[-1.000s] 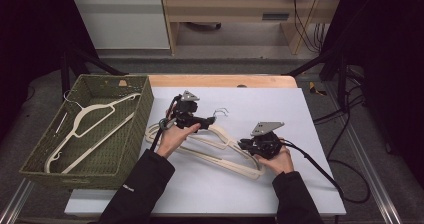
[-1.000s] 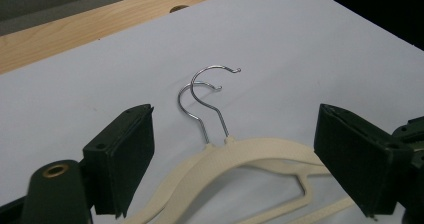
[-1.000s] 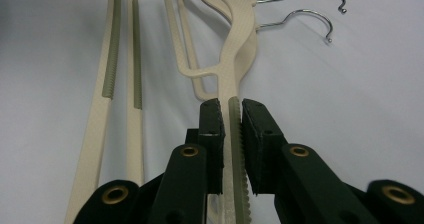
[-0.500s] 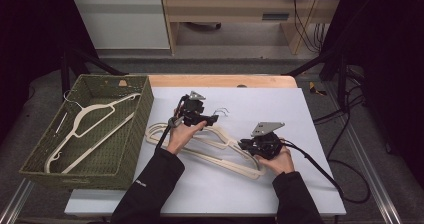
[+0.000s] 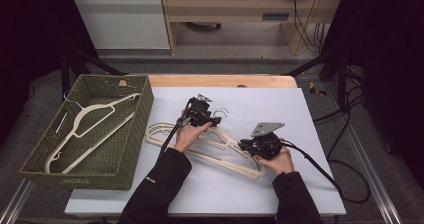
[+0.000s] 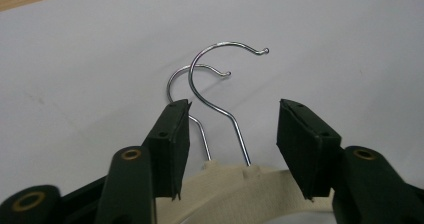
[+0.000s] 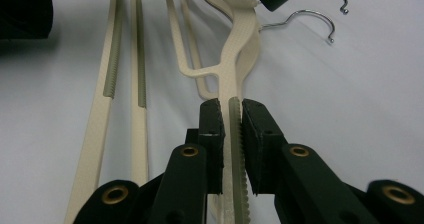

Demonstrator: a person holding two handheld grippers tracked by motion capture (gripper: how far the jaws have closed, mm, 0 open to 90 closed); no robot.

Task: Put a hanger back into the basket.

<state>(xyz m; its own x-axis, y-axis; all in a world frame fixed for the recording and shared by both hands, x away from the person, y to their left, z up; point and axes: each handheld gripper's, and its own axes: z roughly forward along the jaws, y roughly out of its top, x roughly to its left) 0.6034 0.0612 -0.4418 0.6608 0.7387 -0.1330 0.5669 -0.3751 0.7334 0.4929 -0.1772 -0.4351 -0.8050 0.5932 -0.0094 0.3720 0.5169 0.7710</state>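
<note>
Nearest you, your right gripper (image 5: pixel 248 145) is clamped on the arm of the upper cream hanger (image 7: pixel 235 49). In the right gripper view its two black pads (image 7: pixel 210 129) press on either side of the ribbed, grey-green edge of that arm, with no gap showing. The arm runs straight away from the jaws toward the hanger's neck. A second cream hanger (image 7: pixel 197 74) lies directly under the first, its outline offset slightly to the left. To the left of that pair in the same view lie their two long bottom bars (image 7: pixel 109 74), side by side on the white table cover (image 5: pixel 300 184).

Farther from you, at the hangers' neck, is your left gripper (image 5: pixel 215 120). Its jaws are about half open and have just been closing. In the left gripper view they straddle the two wire stems where these rise out of the cream neck (image 6: pixel 235 179). The left pad (image 6: pixel 172 144) is just beside the lower hanger's stem, and whether it touches I cannot tell. The right pad stands clear of both stems. The two metal hooks (image 6: pixel 225 74) curl away beyond the jaws, one just above the other, over the white cover.

Beyond and to the left of the hangers, at the table's edge, sits a green woven basket (image 5: pixel 132 134). It holds another cream hanger (image 5: pixel 87 121).
</note>
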